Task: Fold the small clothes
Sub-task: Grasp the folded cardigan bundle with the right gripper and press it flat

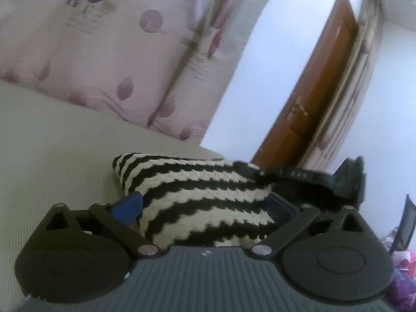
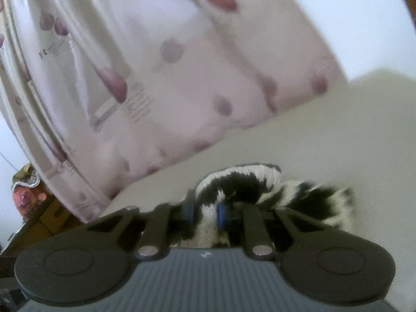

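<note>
A pale curtain printed with purple petals (image 1: 98,52) filled the upper left of the left wrist frame, and a brown wooden door with a metal handle (image 1: 312,98) stood in the upper right, with white wall between them. At the far right edge lay some purple patterned fabric (image 1: 401,283) and a dark upright object I could not identify. In the right wrist frame the same curtain (image 2: 156,78) covered the upper left, and a cluttered brown piece of furniture (image 2: 39,218) sat at the lower left; the view was blurred.

The beige woven surface (image 1: 52,143) ran broad and bare across the left of the left wrist frame up to the curtain's hem, and in the right wrist frame it (image 2: 338,130) spread open across the right side.

The black-and-cream striped knitted garment (image 1: 197,195) lay bunched in the lower centre, on that surface. The left gripper (image 1: 205,205) had its blue-padded fingers (image 1: 128,206) spread wide on either side of the knit, which filled the gap between them. The other gripper's black body (image 1: 345,179) showed at the garment's right end. In the right wrist frame, the right gripper (image 2: 205,212) had its fingers (image 2: 221,213) drawn close, pinching a fold of the garment (image 2: 241,182), the rest trailing off to the right.
</note>
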Motion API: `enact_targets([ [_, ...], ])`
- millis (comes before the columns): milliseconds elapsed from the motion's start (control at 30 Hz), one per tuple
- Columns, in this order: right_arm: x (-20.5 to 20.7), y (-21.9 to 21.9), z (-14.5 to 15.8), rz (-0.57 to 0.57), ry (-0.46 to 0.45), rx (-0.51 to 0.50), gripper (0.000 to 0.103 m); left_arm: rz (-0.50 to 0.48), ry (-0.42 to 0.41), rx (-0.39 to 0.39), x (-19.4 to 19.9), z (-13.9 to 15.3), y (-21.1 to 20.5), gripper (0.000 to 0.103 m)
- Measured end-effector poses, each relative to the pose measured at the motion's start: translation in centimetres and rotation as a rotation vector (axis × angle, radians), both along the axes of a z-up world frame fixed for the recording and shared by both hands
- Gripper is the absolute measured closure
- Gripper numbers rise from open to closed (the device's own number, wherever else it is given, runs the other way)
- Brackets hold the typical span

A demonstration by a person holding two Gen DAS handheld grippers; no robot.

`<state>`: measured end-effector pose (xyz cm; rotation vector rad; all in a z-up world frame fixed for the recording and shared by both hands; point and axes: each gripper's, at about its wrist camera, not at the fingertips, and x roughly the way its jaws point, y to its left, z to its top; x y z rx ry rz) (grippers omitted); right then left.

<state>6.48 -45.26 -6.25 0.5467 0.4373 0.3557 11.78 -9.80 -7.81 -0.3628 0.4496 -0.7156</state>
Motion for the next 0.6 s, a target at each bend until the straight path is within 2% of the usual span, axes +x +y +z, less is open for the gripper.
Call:
enact_targets([
  [67, 0.6, -1.8, -1.6, -0.007, 0.051, 0.009, 0.087, -0.012, -0.008, 0.026, 0.1, -0.1, -1.5, 0.002],
  [167, 1.0, -3.8, -5.7, -0.055, 0.150, -0.004, 0.087, -0.026, -0.004, 0.088, 0.8, -1.0, -3.9, 0.002],
  [267, 0.2, -5.0, -8.1, -0.069, 0.148, 0.070, 0.087, -0.031, 0.020, 0.114, 1.2, -1.8, -4.8, 0.007],
  [367, 0.0, -4.0, -7.1, -0.049, 0.113, 0.004, 0.087, -0.043, 0.027, 0.148, 1.5, -2.3, -5.4, 0.016],
  [433, 0.4, -3.7, -6.0, -0.019, 0.089, -0.031, 0.084, -0.052, -0.002, 0.183, 1.2, -2.3, -5.9, 0.025],
  [500, 1.1, -4.1, -5.8, 0.015, 0.103, 0.000, 0.082, -0.067, -0.022, 0.223, 0.9, -2.3, -6.7, 0.031],
  [600, 2.1, -5.3, -6.1, 0.020, 0.157, 0.089, 0.073, -0.065, -0.053, 0.255, 0.3, -2.4, -7.2, 0.031],
])
